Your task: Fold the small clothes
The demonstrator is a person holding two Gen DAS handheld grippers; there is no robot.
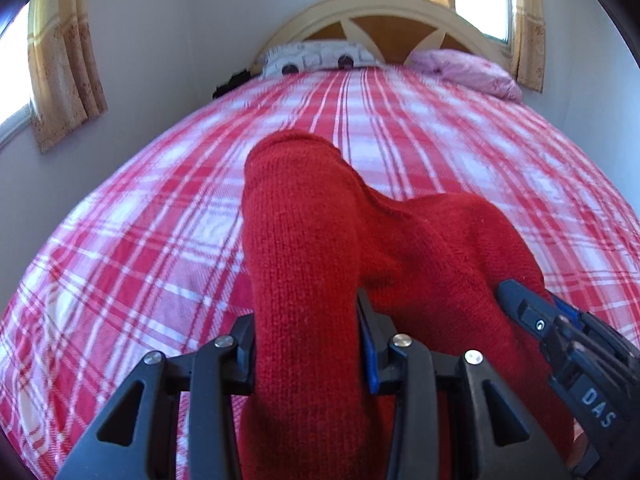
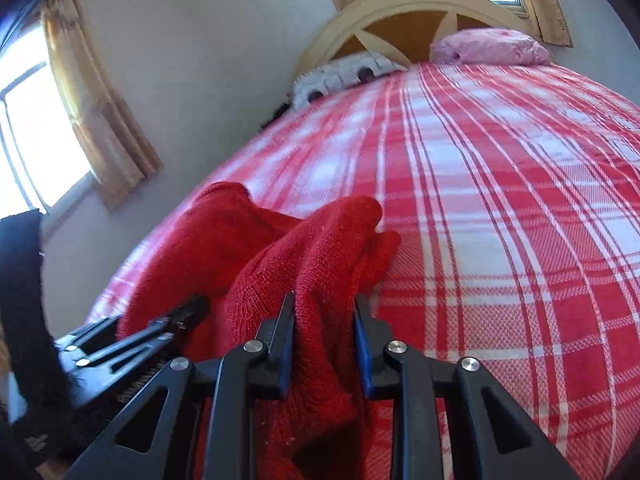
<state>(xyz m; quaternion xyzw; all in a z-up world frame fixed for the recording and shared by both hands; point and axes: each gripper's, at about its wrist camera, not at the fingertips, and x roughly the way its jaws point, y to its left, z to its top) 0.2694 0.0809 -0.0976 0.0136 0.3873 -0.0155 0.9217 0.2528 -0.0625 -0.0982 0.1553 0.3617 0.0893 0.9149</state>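
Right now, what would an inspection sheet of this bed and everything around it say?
Surface: bed under a red and white plaid cover, smooth where visible.
Job's things: one red knitted garment, bunched up between the two tools, part resting on the cover.
Clutter: a patterned white pillow and a pink pillow at the head end.
Grippers: left gripper has its fingers closed on a fold of the garment; right gripper likewise grips another fold.
Cables: nothing seen.
Surroundings: cream arched headboard, pale walls, windows with tan curtains.
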